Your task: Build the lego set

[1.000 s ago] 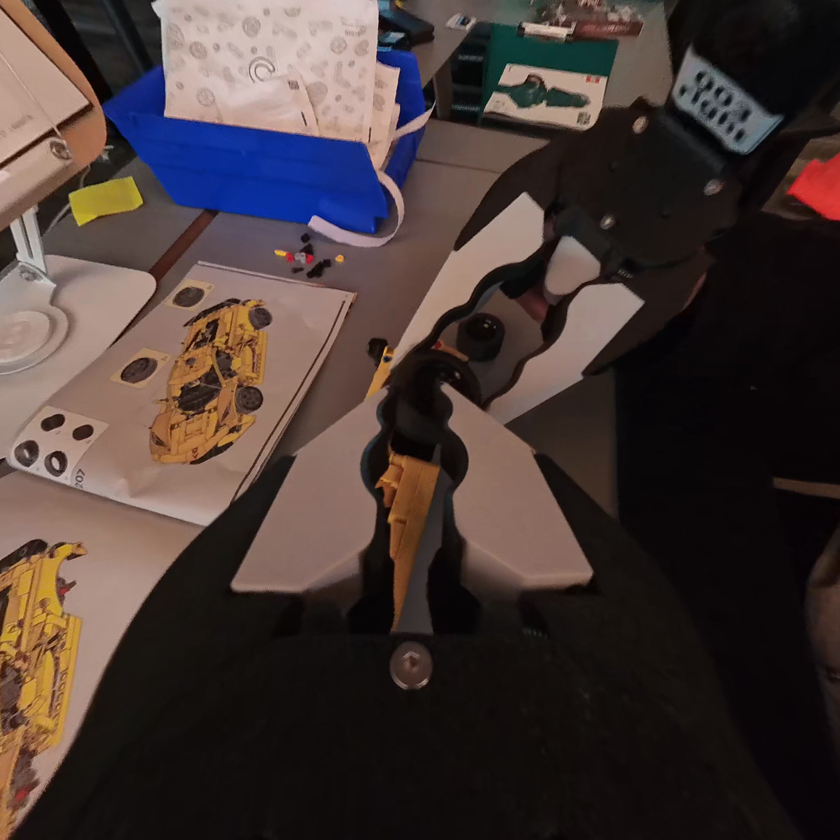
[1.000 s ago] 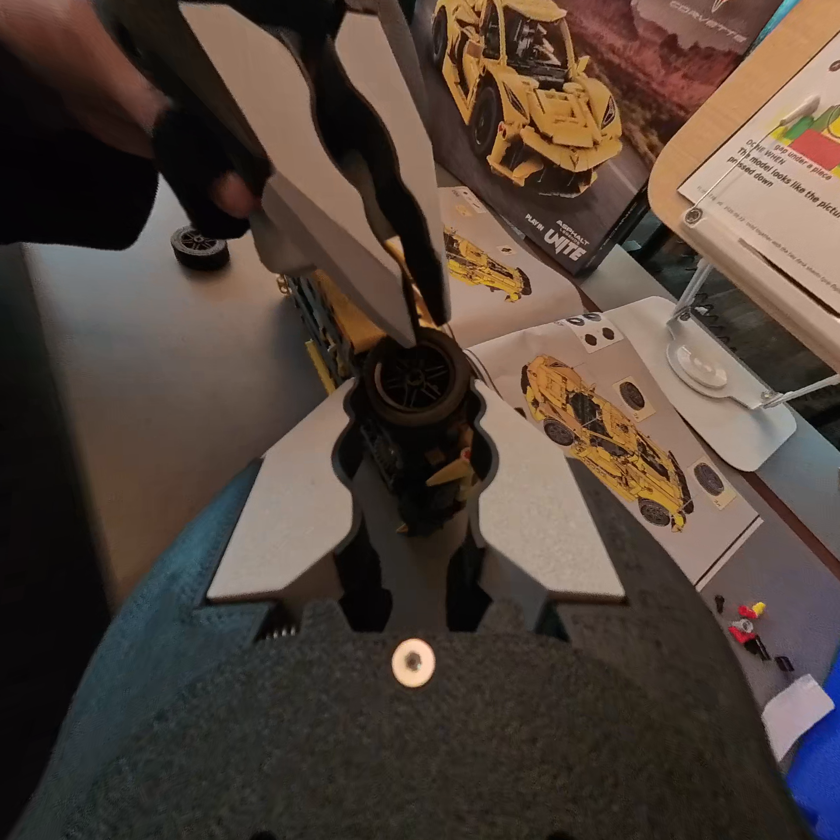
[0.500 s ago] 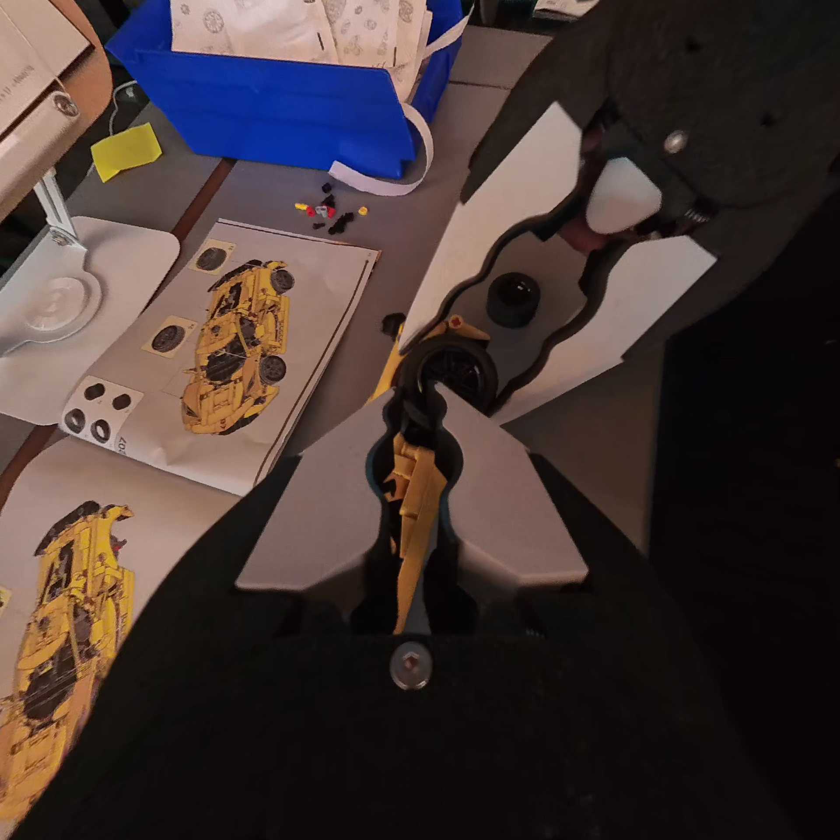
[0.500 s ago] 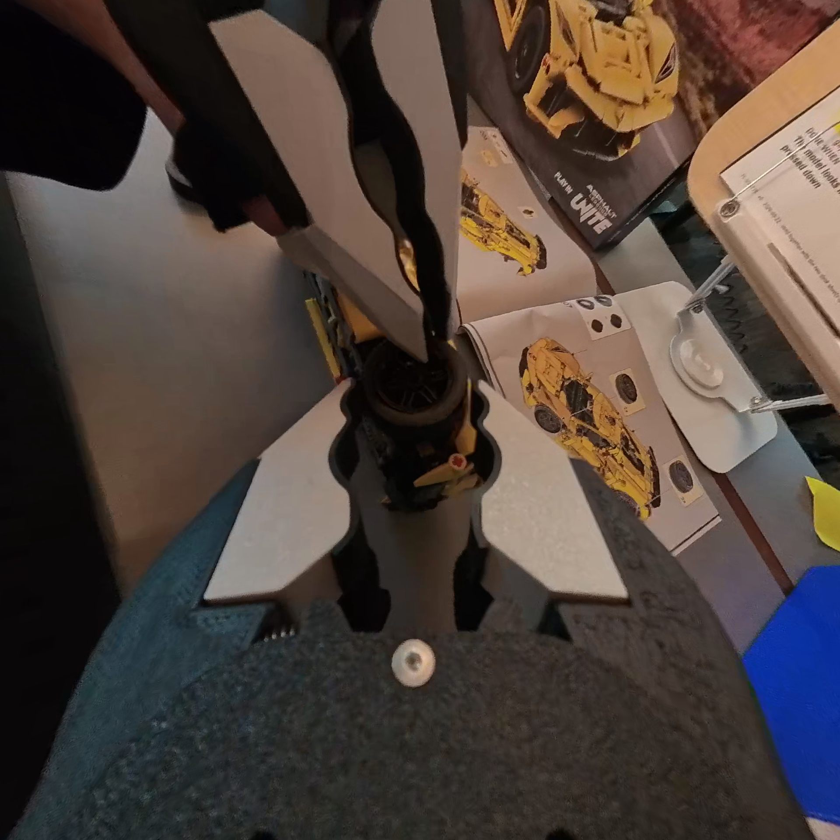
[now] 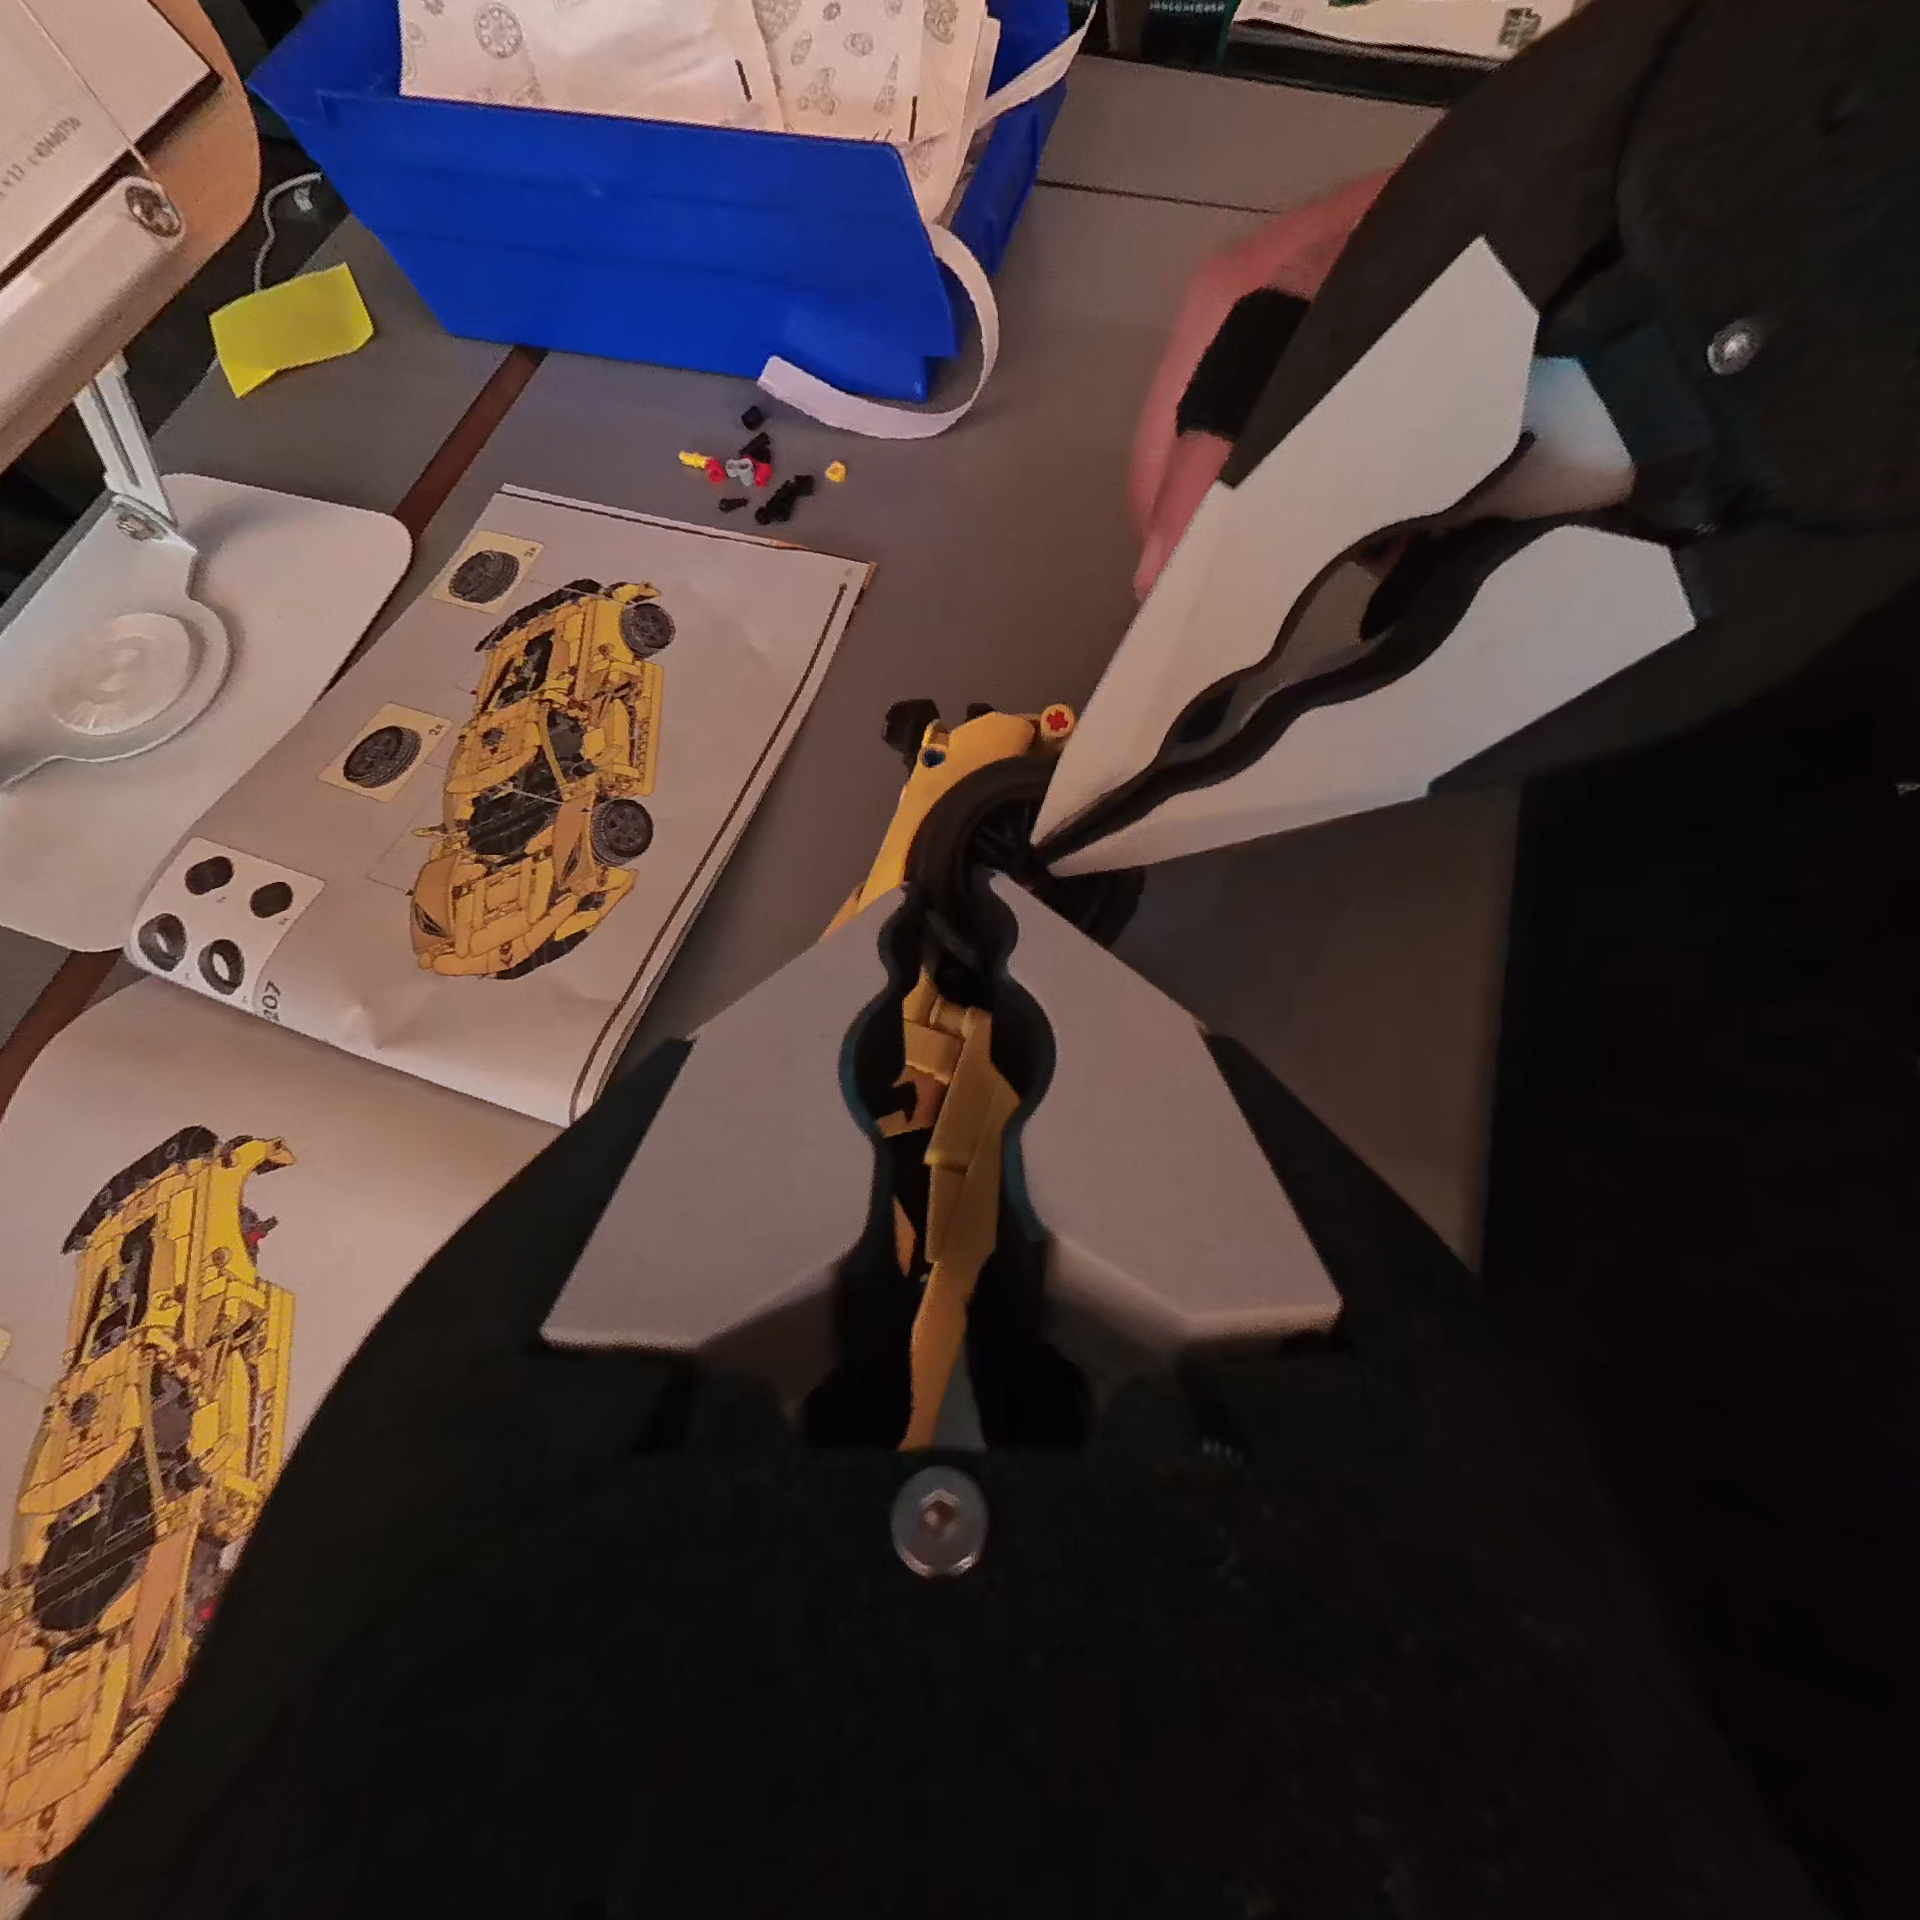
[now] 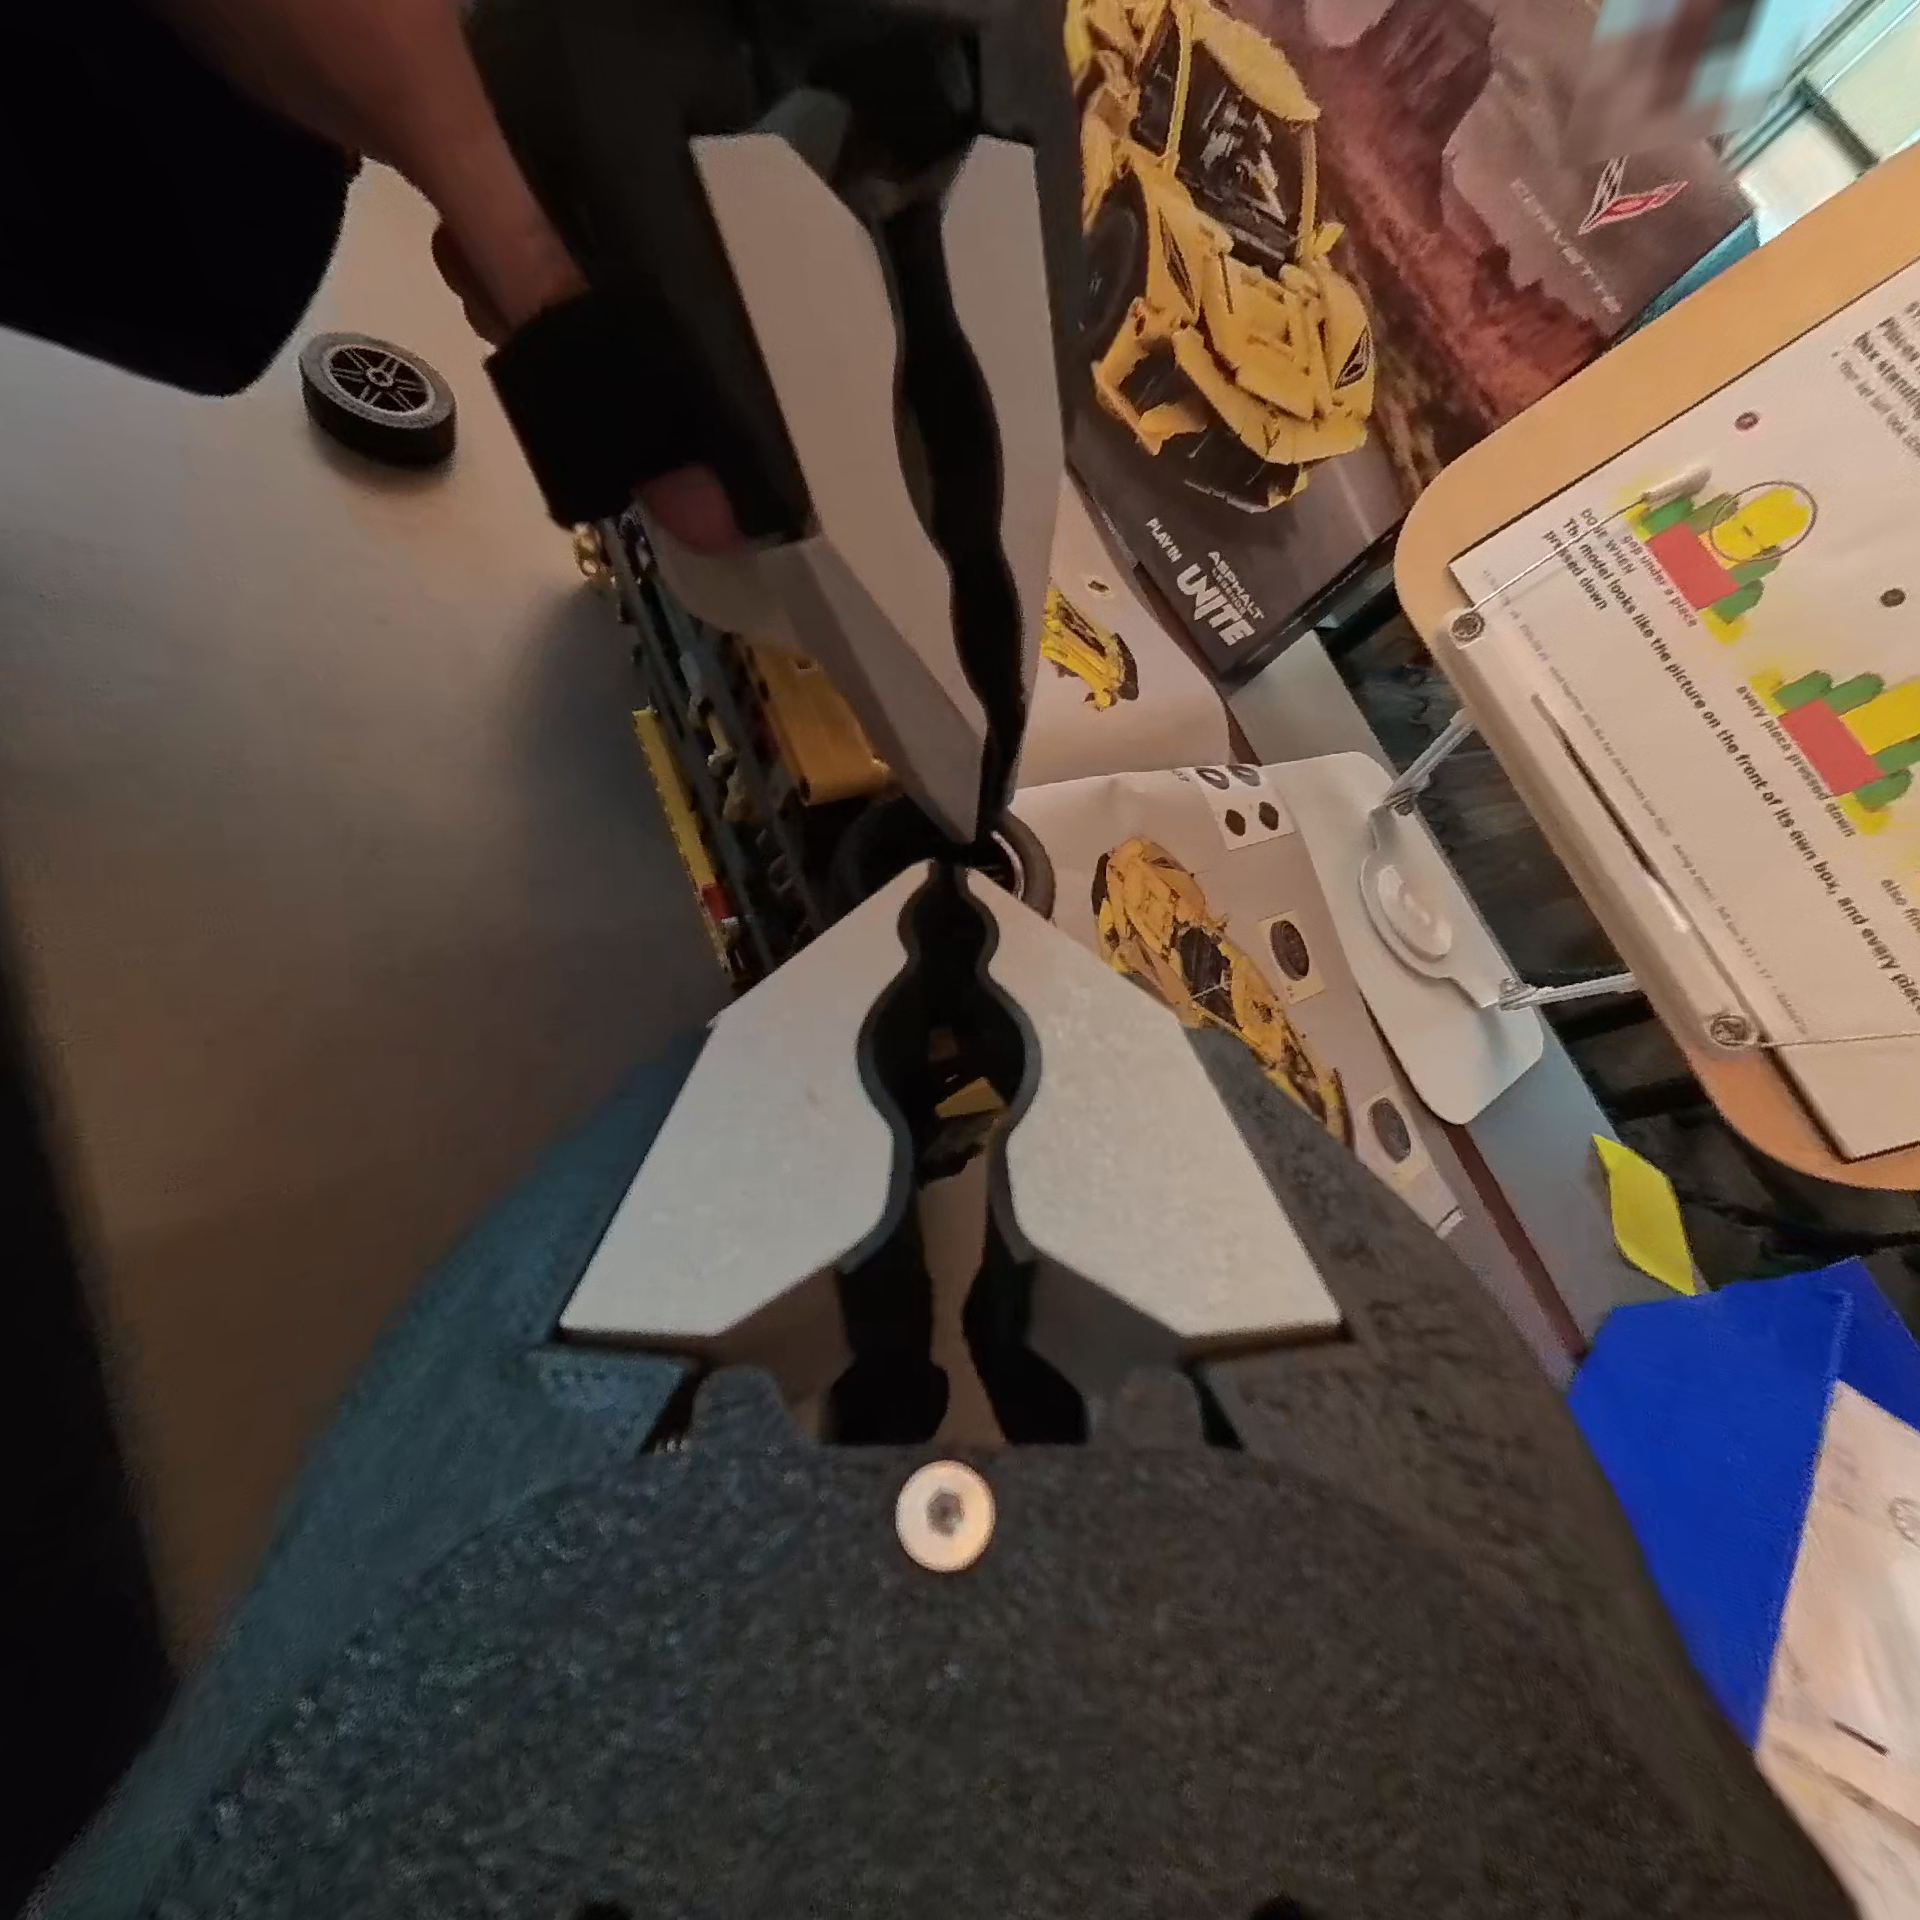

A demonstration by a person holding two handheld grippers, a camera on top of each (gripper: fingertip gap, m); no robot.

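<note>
Left gripper (image 5: 951, 894) is clamped on the yellow car (image 5: 961, 1101), with the body running back between its fingers toward the camera. The car is lifted off the grey table (image 5: 1039, 312), nose pointing away, and a black wheel (image 5: 977, 821) sits at the far end right at the fingertips.

Right gripper (image 6: 951, 883) comes in from the right in the left view and its tips meet the left ones at that wheel. Its fingers are pinched nearly together at the tip, right on the wheel's rim, but I can't tell if it's actually gripping it or just pressed up against it. In the right view you can see the car's dark underside (image 6: 727, 790) off to the left of the tips.

Further out: an open manual (image 5: 582, 790) lies flat on the table left of the car, and a little pile of loose bits (image 5: 758, 473) sits just beyond its far edge. A blue bin (image 5: 644, 208) stuffed with paper bags is at the far side. In the right view, a spare wheel (image 6: 379, 395) lies on its own on the table, far left and well apart from the car, and the set's box (image 6: 1351, 312) stands at the far right.
</note>
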